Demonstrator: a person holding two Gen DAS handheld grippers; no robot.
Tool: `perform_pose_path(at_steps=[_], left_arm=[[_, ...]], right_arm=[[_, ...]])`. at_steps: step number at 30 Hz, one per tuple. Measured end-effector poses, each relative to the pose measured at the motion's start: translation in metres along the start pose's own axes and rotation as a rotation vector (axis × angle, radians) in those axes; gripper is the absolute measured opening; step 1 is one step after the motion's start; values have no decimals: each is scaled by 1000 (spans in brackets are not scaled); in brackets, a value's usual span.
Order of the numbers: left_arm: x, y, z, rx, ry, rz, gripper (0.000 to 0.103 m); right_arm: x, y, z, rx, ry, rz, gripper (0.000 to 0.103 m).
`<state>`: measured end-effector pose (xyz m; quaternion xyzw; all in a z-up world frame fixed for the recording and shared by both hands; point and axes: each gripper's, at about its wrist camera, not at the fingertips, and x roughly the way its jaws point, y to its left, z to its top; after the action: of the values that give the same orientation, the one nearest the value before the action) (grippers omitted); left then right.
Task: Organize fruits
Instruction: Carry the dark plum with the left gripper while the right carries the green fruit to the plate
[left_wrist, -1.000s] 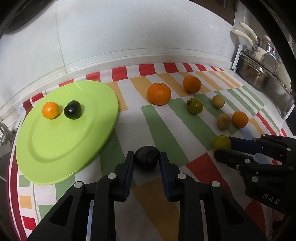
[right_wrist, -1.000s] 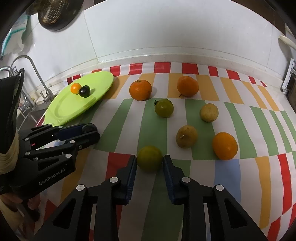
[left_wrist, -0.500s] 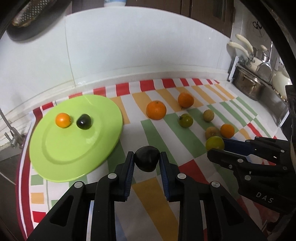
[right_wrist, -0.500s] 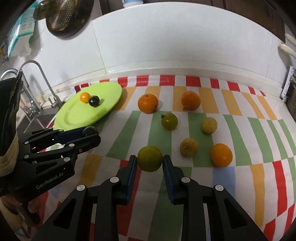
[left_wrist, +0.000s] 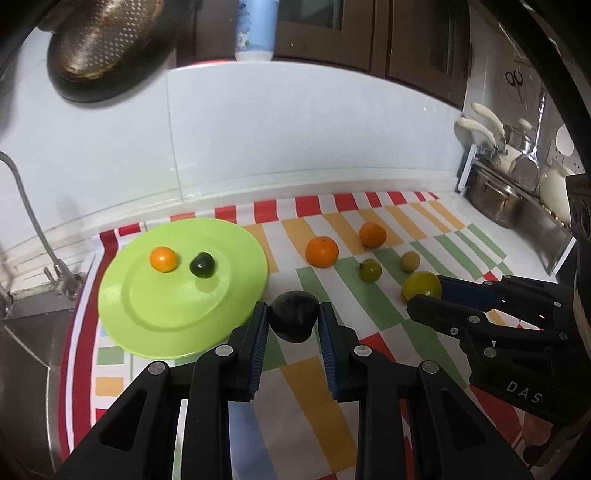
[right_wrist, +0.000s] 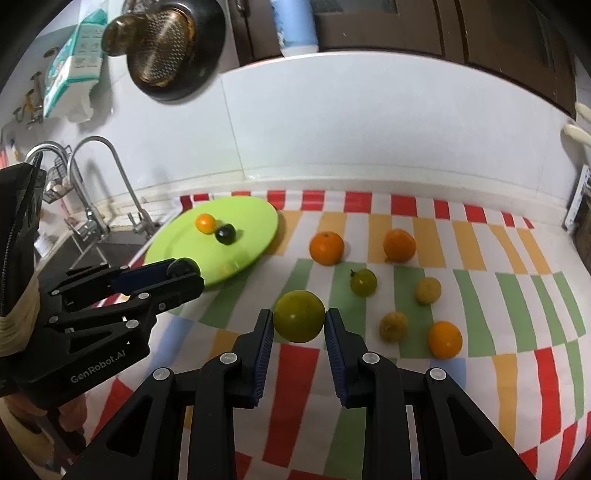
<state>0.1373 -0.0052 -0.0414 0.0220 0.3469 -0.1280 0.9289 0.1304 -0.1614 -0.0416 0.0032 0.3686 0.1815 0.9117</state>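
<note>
One plate (right_wrist: 258, 210), ten fruits (right_wrist: 327, 248).

I am working at a home kitchen counter.

I am looking at a white tiled backsplash (right_wrist: 351, 122) with dark wooden cabinets (left_wrist: 369, 33) above it, where a round perforated metal strainer (right_wrist: 162, 48) is hanging. A curved chrome tap (right_wrist: 110, 177) is standing over a steel sink (right_wrist: 85, 251) on my left, steel pots with cream handles (left_wrist: 491, 184) are sitting on my right, and a striped red, orange and green cloth (right_wrist: 480, 258) is covering the counter.
</note>
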Motion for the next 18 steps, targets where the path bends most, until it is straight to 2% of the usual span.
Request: perform_pose_path(at_steps=[18], left_arm=[[-39, 25, 2, -52, -86, 98, 27]], right_arm=[[-16, 35, 26, -113, -104, 70, 30]])
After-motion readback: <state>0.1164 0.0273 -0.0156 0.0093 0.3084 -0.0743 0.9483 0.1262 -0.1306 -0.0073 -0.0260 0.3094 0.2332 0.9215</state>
